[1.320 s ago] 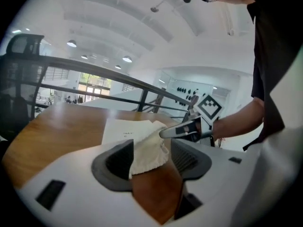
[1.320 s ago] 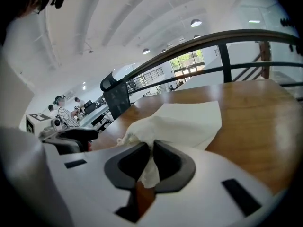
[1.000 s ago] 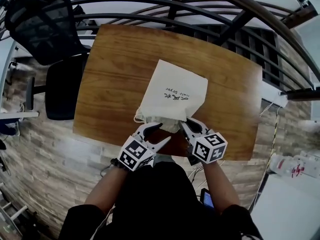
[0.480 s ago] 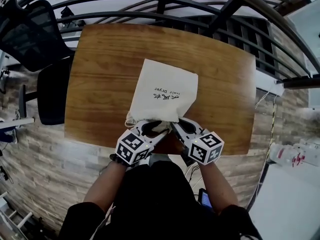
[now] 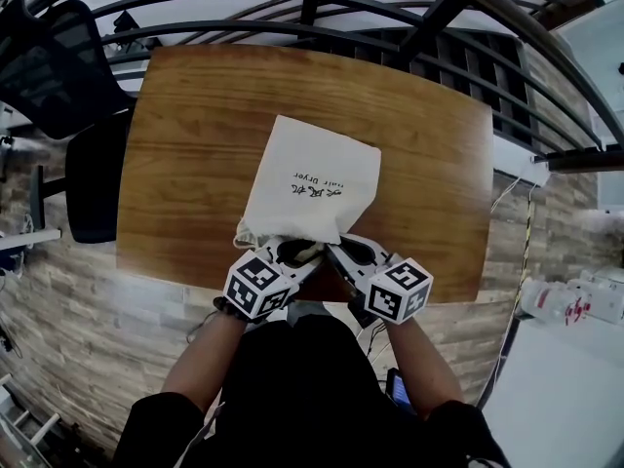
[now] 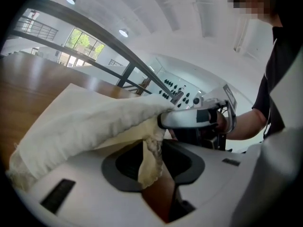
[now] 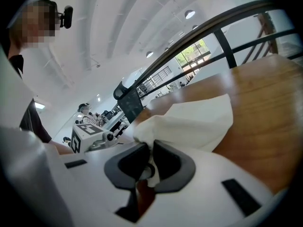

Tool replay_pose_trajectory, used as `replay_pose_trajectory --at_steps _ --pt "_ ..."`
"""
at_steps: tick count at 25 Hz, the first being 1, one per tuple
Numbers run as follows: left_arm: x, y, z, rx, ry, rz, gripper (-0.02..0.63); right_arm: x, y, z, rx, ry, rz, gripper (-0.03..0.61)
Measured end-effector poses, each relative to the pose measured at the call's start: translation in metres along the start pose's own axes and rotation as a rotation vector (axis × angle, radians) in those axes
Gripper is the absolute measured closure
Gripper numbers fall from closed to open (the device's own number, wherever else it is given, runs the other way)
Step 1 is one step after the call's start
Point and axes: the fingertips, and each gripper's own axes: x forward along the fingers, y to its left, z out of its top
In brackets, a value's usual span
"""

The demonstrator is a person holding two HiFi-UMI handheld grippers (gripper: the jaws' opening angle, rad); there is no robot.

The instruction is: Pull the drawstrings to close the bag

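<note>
A cream drawstring bag point(image 5: 312, 188) with black print lies flat on the wooden table point(image 5: 195, 144), its gathered mouth toward the near edge. My left gripper point(image 5: 298, 253) sits at the mouth's left side. In the left gripper view a strip of the bag's mouth fabric point(image 6: 150, 160) hangs loose between the jaws, which have just been closing and still stand apart. My right gripper point(image 5: 336, 252) is at the mouth's right side. In the right gripper view it point(image 7: 149, 163) is shut on the drawstring and a fold of the bag point(image 7: 189, 122).
A black office chair point(image 5: 58, 66) stands beyond the table's left end. Dark curved railings point(image 5: 390, 8) run past the far edge. Both grippers hang over the table's near edge point(image 5: 195, 281), above stone-patterned floor.
My left gripper has moved right and in to the bag's mouth, and its jaws have narrowed around the fabric. The right gripper has stayed shut at the mouth.
</note>
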Motion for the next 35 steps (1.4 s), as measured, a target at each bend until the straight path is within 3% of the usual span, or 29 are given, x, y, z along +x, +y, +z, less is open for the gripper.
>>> replay_pose_trajectory --at_steps 2,5,8,16,18,21,23,25,30,35 --pt "0.001 -0.004 0.000 0.049 0.001 0.019 0.526 0.000 -0.001 -0.001 -0.025 0.018 -0.004 0.554" --pt "0.002 -0.006 -0.002 0.102 0.005 0.048 0.534 0.002 -0.006 -0.005 -0.093 0.053 -0.031 0.549" --pt "-0.002 -0.008 -0.003 0.088 -0.006 0.058 0.534 0.003 -0.013 -0.009 -0.124 0.086 -0.059 0.545" --pt "-0.006 -0.004 -0.008 0.023 -0.025 0.118 0.565 0.005 -0.014 -0.011 -0.074 0.109 -0.039 0.534" --pt "-0.007 -0.003 -0.008 0.031 -0.029 0.121 0.566 0.005 -0.012 -0.011 -0.068 0.110 -0.023 0.494" --pt "-0.012 -0.006 -0.007 0.029 -0.038 0.122 0.567 -0.004 -0.004 -0.013 -0.029 0.144 0.057 0.373" --pt "-0.015 -0.009 -0.006 0.025 -0.041 0.128 0.568 -0.014 -0.003 -0.013 -0.029 0.174 0.092 0.337" --pt "-0.020 -0.009 -0.006 0.023 -0.042 0.135 0.568 -0.023 -0.013 -0.008 -0.061 0.164 0.050 0.356" --pt "-0.027 -0.005 -0.006 0.023 -0.046 0.142 0.568 -0.021 -0.056 0.011 -0.118 0.097 -0.174 0.463" --pt "-0.028 -0.008 -0.007 0.032 -0.038 0.134 0.568 -0.005 -0.080 0.004 -0.200 0.163 -0.335 0.549"
